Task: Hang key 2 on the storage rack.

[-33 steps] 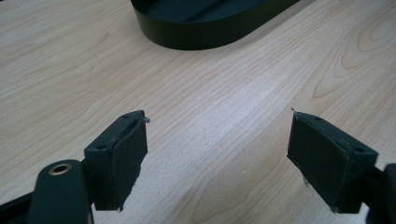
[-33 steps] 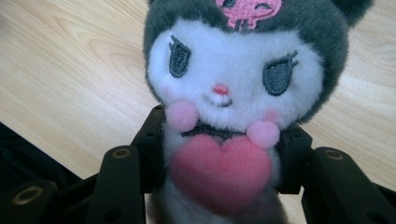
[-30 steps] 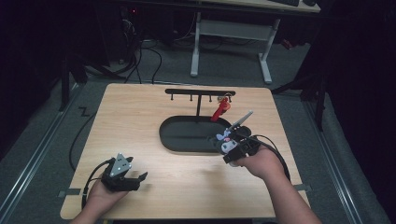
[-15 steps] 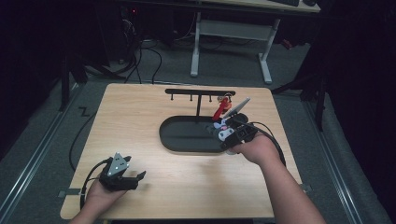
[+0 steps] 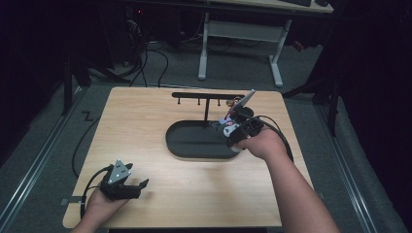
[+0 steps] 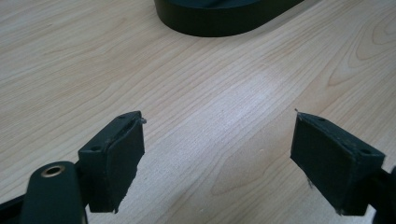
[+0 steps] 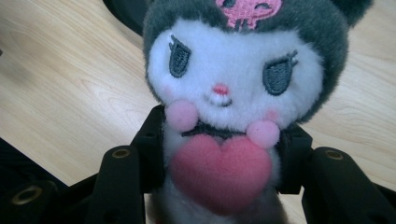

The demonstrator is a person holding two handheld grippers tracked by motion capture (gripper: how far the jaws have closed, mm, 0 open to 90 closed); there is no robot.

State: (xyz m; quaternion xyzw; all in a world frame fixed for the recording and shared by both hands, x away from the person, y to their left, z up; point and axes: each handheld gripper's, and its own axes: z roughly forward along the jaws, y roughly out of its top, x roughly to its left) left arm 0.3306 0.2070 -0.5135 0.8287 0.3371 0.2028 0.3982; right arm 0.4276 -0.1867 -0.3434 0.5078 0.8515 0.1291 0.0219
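My right gripper (image 5: 229,125) is shut on a small plush toy (image 7: 233,70) with a white face, a grey hood with a pink skull, and a pink heart on its chest; its jaws squeeze the toy's body from both sides. In the high view the toy (image 5: 226,131) hangs over the right end of the black oval tray (image 5: 194,153), just in front of the black hook rack (image 5: 206,95). My left gripper (image 5: 138,186) rests open near the table's front left corner. Its jaws stand wide apart over bare wood (image 6: 217,144).
A red thing (image 5: 234,102) hangs at the rack's right end, partly hidden behind my right gripper's grey plate. The tray's rim (image 6: 224,23) lies ahead of the left gripper. A white desk frame (image 5: 238,34) stands beyond the table on the floor.
My right gripper has carried the plush toy away from me, from the tray's right end toward the rack. The left gripper has stayed put.
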